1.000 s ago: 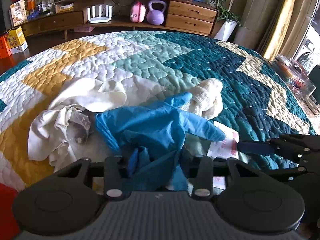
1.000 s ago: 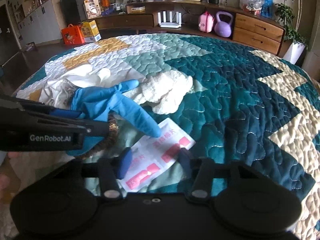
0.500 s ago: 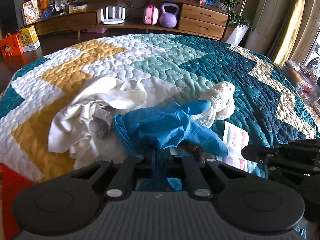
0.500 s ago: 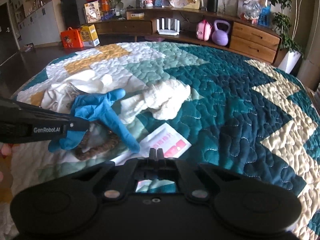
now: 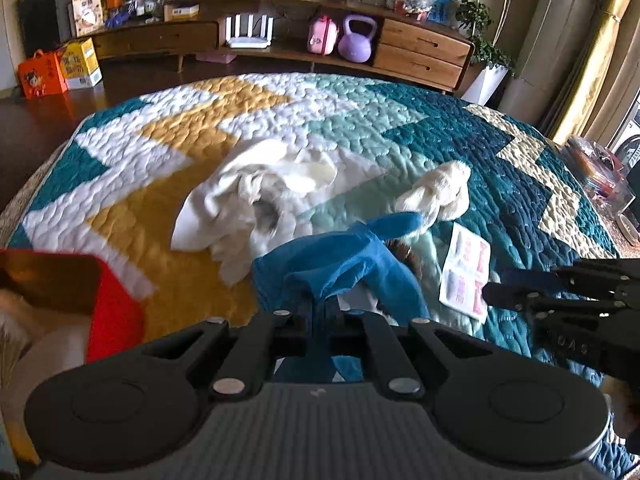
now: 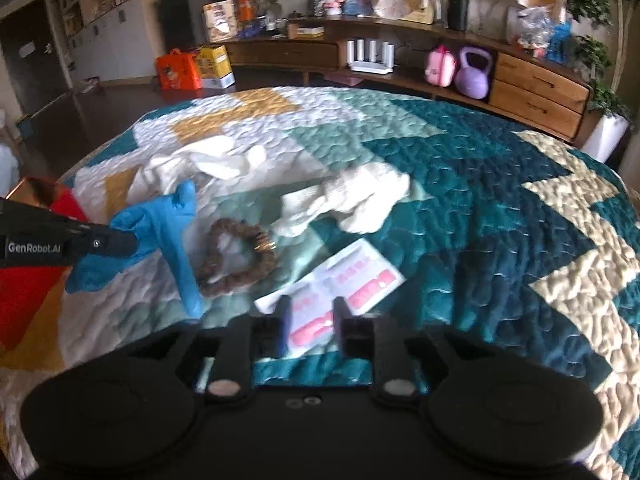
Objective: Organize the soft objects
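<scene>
L gripper point(image 5: 320, 312) is pinching the blue glove point(image 5: 344, 264) w/ jaws clamped on a bunched fold; most of the glove is hanging free over the quilt point(image 5: 460, 140). R gripper point(image 6: 310, 320) is hovering over the pink-white packet point(image 6: 340, 284), jaws apart, nothing btwn them.

Risks: thin grip could be slipping, and the dangling glove fingers may be snagging the brown scrunchie point(image 6: 236, 256) just beside, dragging it along.

Room: red box point(image 5: 76, 296) is sitting near left. White cloth point(image 5: 256, 196) and cream towel point(image 5: 440, 196) are lying farther off; far right quilt is looking open.
</scene>
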`<state>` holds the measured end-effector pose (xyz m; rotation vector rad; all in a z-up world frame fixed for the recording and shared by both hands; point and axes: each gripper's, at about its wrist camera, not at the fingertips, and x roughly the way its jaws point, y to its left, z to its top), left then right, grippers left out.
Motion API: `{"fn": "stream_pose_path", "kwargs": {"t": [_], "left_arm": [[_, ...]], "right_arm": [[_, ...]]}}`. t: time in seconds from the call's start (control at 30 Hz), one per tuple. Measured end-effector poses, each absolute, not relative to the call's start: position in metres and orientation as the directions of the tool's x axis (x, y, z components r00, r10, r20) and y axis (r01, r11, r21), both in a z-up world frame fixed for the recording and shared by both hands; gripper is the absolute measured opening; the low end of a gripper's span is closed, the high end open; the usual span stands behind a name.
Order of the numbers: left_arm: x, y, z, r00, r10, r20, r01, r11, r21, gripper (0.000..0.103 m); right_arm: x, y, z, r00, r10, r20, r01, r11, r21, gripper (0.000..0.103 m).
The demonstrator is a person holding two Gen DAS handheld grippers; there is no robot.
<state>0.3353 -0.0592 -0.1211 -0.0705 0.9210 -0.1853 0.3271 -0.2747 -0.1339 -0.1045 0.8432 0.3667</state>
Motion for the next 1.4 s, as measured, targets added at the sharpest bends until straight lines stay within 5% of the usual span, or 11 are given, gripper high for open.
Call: {"fn": "stream_pose_path", "kwargs": {"t": [0.1,0.27,0.73,0.93,1.23,1.4], "left_arm": [[0.332,-0.057,-0.123,0.586,-0.187,-0.788,0.127,0.982,-0.139,0.005],[0.33,-0.059,-0.128,0.577,-0.202,-0.791,0.134,0.979,-0.153,0.005],[0.334,-0.057,-0.133,0.566,-0.217,-0.795,0.136,0.976,-0.17,0.005],[0.333,-0.056,-0.131,0.567,-0.219,-0.794,0.136,0.976,-0.172,0.005],[0.331,-0.051,-0.13,0.567,-0.226,-0.792,0.131,0.974,-0.184,0.005],[0.33,-0.052,-0.131,0.566,-0.234,-0.79,0.136,0.972,-0.191,0.005]], "right_arm": [[0.324,-0.264,-0.139,0.608,0.267,-0.747,-0.385,0.923,0.017,0.058],[0.328,-0.245,-0.151,0.6,0.238,-0.764,-0.426,0.903,-0.054,0.06],[0.338,-0.243,-0.16,0.603,0.218,-0.767,-0.406,0.912,-0.06,0.037],[0.334,-0.24,-0.156,0.576,0.259,-0.775,-0.426,0.905,-0.014,0.0],[0.322,-0.25,-0.149,0.614,0.235,-0.753,-0.395,0.918,-0.035,0.0],[0.318,-0.243,-0.149,0.624,0.214,-0.751,-0.421,0.903,-0.092,0.042]]}}
